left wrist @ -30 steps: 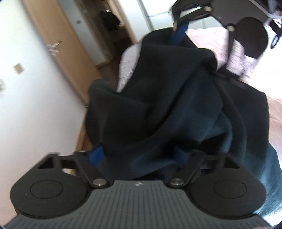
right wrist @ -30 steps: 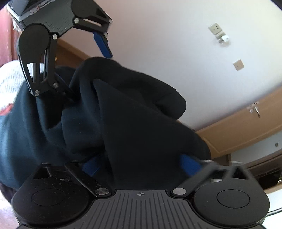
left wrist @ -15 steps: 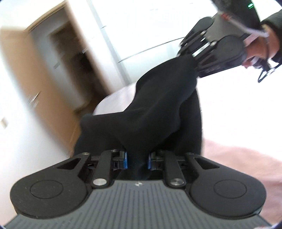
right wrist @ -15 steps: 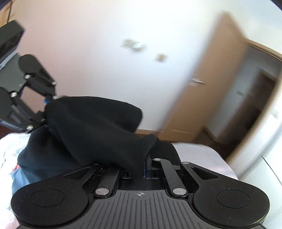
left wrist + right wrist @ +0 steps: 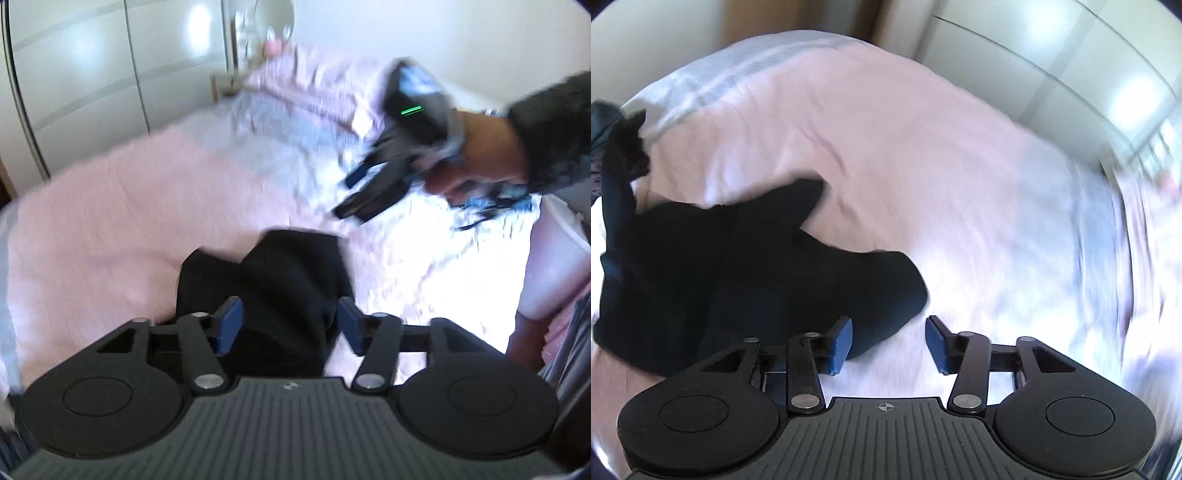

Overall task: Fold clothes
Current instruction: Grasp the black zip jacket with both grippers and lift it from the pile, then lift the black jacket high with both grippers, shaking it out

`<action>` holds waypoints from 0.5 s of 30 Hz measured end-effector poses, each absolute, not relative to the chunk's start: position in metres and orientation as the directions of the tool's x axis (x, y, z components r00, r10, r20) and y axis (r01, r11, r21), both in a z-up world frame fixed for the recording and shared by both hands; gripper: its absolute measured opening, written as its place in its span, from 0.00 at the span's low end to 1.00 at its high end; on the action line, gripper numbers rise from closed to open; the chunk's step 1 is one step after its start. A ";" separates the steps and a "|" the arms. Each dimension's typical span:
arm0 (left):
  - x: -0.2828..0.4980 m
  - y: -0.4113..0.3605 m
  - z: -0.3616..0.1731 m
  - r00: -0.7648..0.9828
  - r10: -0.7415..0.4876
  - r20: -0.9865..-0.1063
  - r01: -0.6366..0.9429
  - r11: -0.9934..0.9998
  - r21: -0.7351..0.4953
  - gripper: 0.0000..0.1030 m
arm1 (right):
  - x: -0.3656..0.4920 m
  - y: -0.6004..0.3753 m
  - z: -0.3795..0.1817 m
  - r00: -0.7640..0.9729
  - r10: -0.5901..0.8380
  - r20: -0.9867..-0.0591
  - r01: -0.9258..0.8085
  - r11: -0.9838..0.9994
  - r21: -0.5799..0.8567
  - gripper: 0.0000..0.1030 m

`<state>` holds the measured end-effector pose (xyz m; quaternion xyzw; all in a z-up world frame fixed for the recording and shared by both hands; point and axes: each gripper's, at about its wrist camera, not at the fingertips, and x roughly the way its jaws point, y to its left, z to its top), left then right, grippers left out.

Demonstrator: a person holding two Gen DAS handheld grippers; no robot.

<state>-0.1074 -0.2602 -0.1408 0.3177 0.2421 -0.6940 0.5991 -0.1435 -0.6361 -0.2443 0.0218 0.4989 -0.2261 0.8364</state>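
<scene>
A: How many garments on the bed?

B: One for certain: a black garment lying crumpled on the pink bedspread. A second dark blue piece of cloth shows at the far left edge of the right wrist view, touching the black garment; I cannot tell whether it is separate clothing

A: And the grippers?

B: Two. The left hand-held gripper has its blue pads spread apart, with a hump of the black garment between them, not pinched. The right hand-held gripper also stands with jaws apart, its left pad just over the garment's near edge, bare bedspread showing in the gap

A: What else lies around the garment?

B: Beyond it, in the left wrist view, the right hand-held gripper shows blurred above the bed, held by one hand in a dark sleeve. Farther past the garment stand white wardrobe doors, and pillows sit at the head of the bed

A: Anything blocking the garment?

B: Only the gripper bodies covering its near part
</scene>
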 end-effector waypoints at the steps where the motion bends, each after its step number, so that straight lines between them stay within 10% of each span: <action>1: -0.098 -0.260 -0.148 -0.070 -0.656 -0.752 0.987 -0.155 0.043 0.62 | -0.142 -0.630 -0.245 0.406 -0.334 -0.851 0.409 0.899 -0.158 0.54; 15: 0.085 -0.258 -0.286 0.023 -0.475 -0.879 0.979 -0.166 0.115 0.69 | -0.054 -0.518 -0.276 0.537 -0.005 -0.844 0.479 0.825 0.300 0.84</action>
